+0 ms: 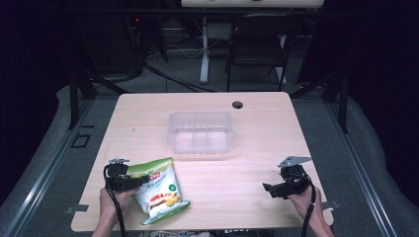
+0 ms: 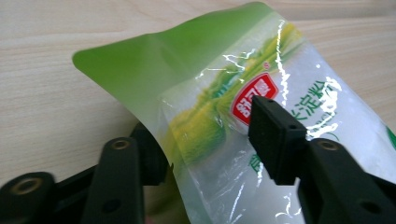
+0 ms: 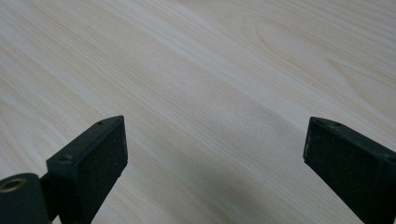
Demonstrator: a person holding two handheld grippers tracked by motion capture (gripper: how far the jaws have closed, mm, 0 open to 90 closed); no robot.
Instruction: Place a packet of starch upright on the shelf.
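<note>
A green and clear snack bag (image 1: pixel 158 190) with a red logo lies on the wooden table (image 1: pixel 262 133) near the front left. My left gripper (image 1: pixel 142 180) reaches in from the bag's left at its top edge. In the left gripper view the bag (image 2: pixel 210 79) passes between the jaws of that gripper (image 2: pixel 205 128): one jaw is behind the film, the other in front by the logo, with a gap still between them. My right gripper (image 1: pixel 268 188) rests at the front right, and its jaws (image 3: pixel 215 140) stand wide over bare wood with nothing between them.
A clear plastic container (image 1: pixel 173 134) with inner dividers sits at the table's middle, beyond both grippers. A dark cable hole (image 1: pixel 237 104) is near the far edge. A black chair (image 1: pixel 257 44) and a desk leg stand behind the table.
</note>
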